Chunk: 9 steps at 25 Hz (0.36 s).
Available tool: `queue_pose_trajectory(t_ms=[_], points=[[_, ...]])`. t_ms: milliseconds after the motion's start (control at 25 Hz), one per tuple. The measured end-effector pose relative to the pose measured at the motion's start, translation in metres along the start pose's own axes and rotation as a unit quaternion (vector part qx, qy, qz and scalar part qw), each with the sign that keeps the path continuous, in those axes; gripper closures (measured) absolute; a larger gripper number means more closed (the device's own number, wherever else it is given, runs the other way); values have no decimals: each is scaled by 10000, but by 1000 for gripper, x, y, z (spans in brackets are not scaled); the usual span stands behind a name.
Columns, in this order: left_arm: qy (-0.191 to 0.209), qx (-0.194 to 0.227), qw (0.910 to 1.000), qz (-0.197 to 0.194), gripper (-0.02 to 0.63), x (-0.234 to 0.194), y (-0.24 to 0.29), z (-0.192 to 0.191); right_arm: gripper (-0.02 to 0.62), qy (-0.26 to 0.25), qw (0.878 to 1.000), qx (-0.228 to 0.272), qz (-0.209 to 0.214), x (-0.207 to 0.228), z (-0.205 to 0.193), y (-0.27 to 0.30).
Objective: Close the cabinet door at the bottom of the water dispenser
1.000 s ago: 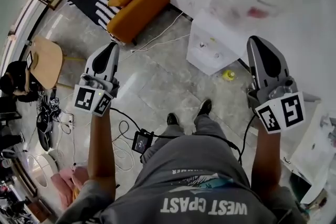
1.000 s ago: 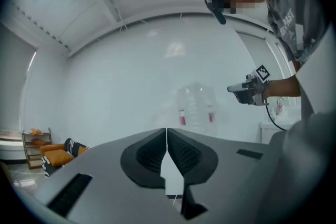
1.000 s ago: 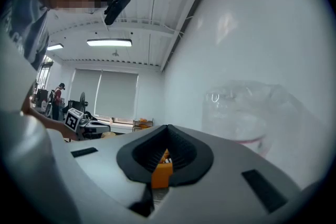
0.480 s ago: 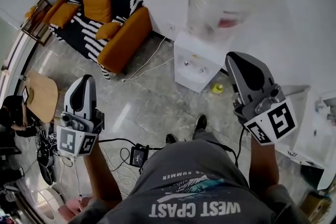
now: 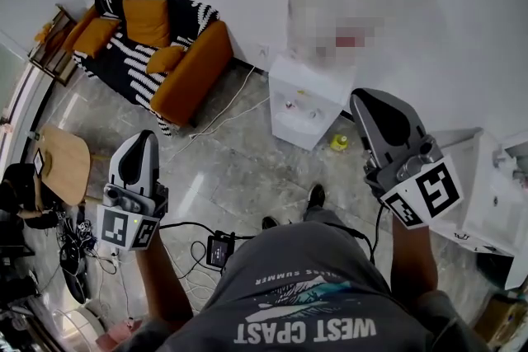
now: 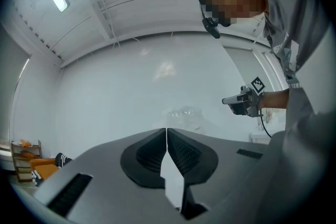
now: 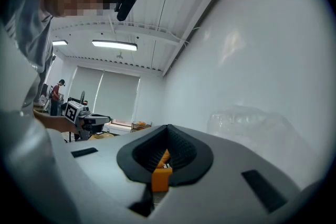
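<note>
Upper centre: dispenser (image 5: 299, 105), white, against wall, door state unclear from above. Lower left: left gripper (image 5: 142, 138), jaws pressed together, empty. Right of centre: right gripper (image 5: 369, 100), jaws likewise together, beside dispenser in frame.

Floor (image 5: 239, 169): glossy pale stone tiles, running to the far white wall.
Far left: an orange sofa (image 5: 177, 70) with a black-and-white striped throw.
Far middle: the white water dispenser (image 5: 301, 107), against the wall.
Just right of it: a small yellow object (image 5: 339, 142).
Between sofa and dispenser: a white cable (image 5: 227, 107).
Left: a round wooden table (image 5: 62, 165).
Near middle: a black box (image 5: 216, 251) with black cables, beside the person's shoes (image 5: 316, 195).
</note>
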<state>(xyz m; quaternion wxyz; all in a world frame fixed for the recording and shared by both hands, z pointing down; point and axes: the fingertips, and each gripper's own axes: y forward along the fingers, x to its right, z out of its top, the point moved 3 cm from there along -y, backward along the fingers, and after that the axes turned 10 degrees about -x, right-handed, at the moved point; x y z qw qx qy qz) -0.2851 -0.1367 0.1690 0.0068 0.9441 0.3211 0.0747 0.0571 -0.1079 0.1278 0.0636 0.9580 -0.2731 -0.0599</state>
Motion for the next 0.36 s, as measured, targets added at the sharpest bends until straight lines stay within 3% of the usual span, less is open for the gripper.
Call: queue_pose_trajectory(t_ms=[360], points=[[-45, 11, 10000, -15, 584, -3, -1, -3, 568, -25, 10000, -28, -7, -3, 1, 3]])
